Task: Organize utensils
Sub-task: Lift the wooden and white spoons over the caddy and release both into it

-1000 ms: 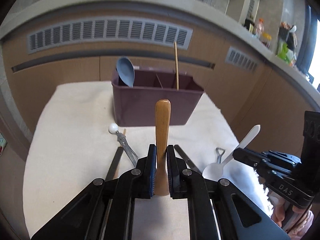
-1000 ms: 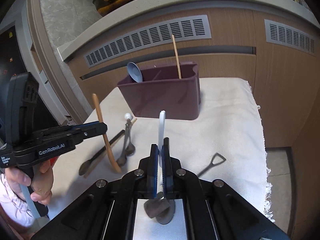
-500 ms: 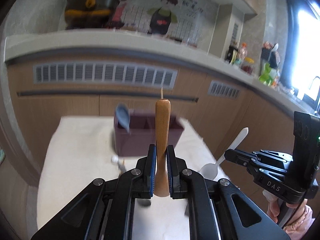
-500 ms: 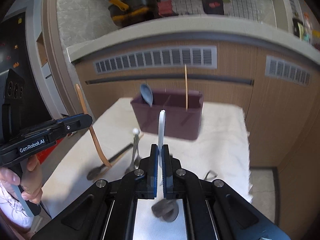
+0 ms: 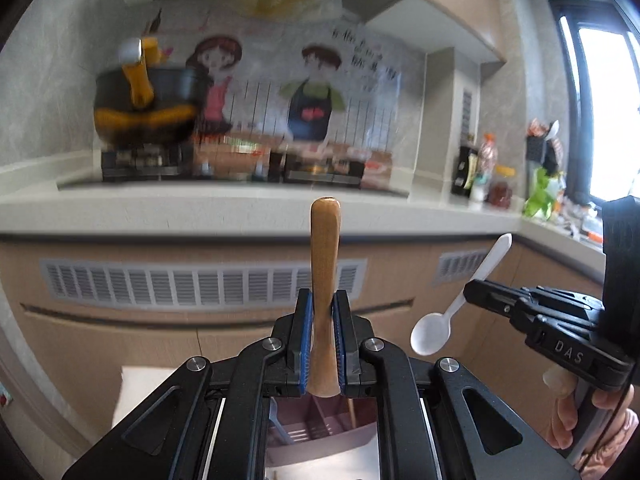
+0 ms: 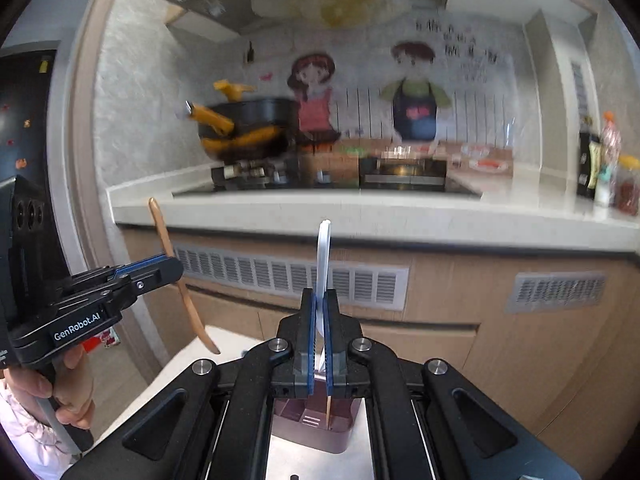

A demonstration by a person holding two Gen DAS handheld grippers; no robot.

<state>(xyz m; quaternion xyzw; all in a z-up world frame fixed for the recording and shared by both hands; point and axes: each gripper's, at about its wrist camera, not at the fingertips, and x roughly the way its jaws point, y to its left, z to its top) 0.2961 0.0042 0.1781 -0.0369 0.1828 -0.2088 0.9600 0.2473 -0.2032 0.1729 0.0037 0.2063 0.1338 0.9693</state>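
Observation:
My left gripper (image 5: pixel 322 304) is shut on a wooden spoon (image 5: pixel 325 264), handle pointing up, held high. It also shows in the right wrist view (image 6: pixel 176 276), where the left gripper (image 6: pixel 166 266) is at left. My right gripper (image 6: pixel 320 304) is shut on a white plastic spoon (image 6: pixel 323 256). In the left wrist view the white spoon (image 5: pixel 436 332) hangs bowl down from the right gripper (image 5: pixel 474 292). The purple utensil box (image 5: pixel 320 424) sits below both grippers, seen between the arms, also in the right wrist view (image 6: pixel 312 420). A chopstick (image 6: pixel 329 410) stands in it.
A white cloth (image 5: pixel 132 388) covers the table under the box. Behind is a wooden cabinet with vents (image 5: pixel 192 284) and a countertop (image 5: pixel 160 208) with a stove and a black pot (image 5: pixel 148 116). Bottles (image 5: pixel 480 176) stand at the right.
Both grippers have risen and tilted up with their spoons. The box has dropped to the bottom of both views, and the loose utensils on the cloth are out of sight.

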